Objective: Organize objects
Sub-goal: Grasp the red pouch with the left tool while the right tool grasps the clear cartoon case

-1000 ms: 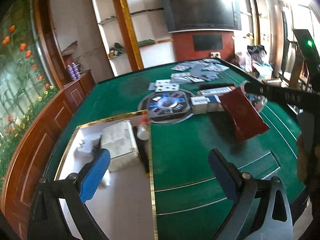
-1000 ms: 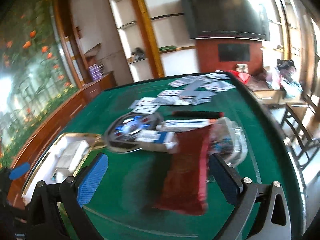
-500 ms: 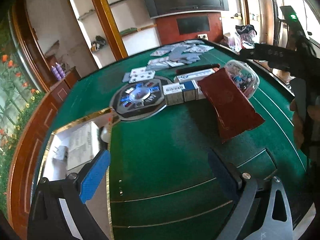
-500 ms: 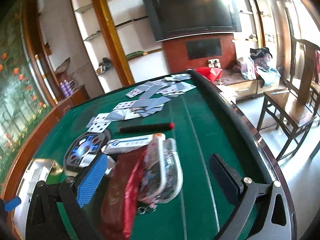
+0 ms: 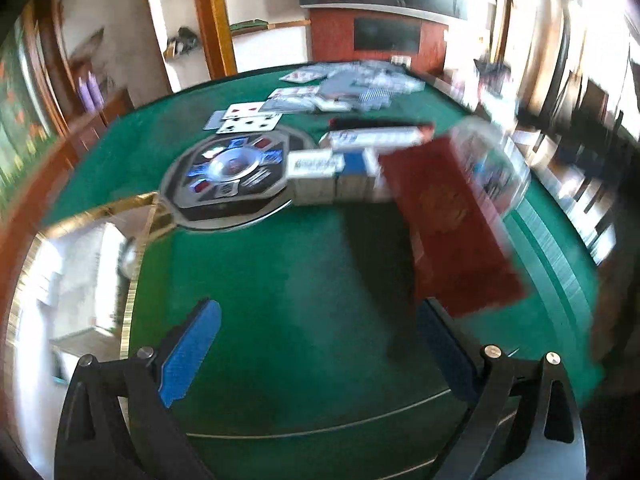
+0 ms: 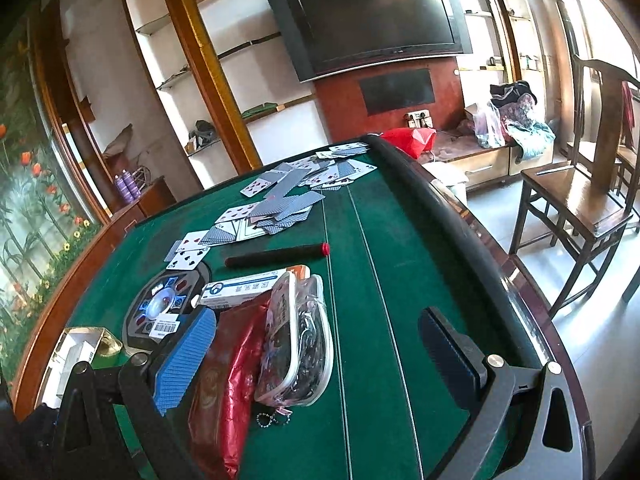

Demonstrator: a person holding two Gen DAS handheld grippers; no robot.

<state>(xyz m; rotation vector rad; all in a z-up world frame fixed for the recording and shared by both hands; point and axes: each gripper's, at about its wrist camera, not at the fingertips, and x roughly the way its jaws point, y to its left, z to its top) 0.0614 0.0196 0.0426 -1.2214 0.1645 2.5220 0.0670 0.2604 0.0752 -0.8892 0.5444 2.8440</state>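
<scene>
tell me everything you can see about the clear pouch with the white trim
The clear pouch looks like soft transparent plastic with a white edge band, rounded in outline, with dark printed items showing through it. It stands on edge on the green table, leaning against the shiny red packet on its left. A small ball chain with a pinkish tab hangs out at its near end. Its far end lies close to the white and blue box; contact is unclear. Neither gripper touches it.

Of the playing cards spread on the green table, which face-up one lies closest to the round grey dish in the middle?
The black-spotted card, face up, touching the dish's far rim. The red-spotted cards and blue-backed ones lie farther back.
</scene>
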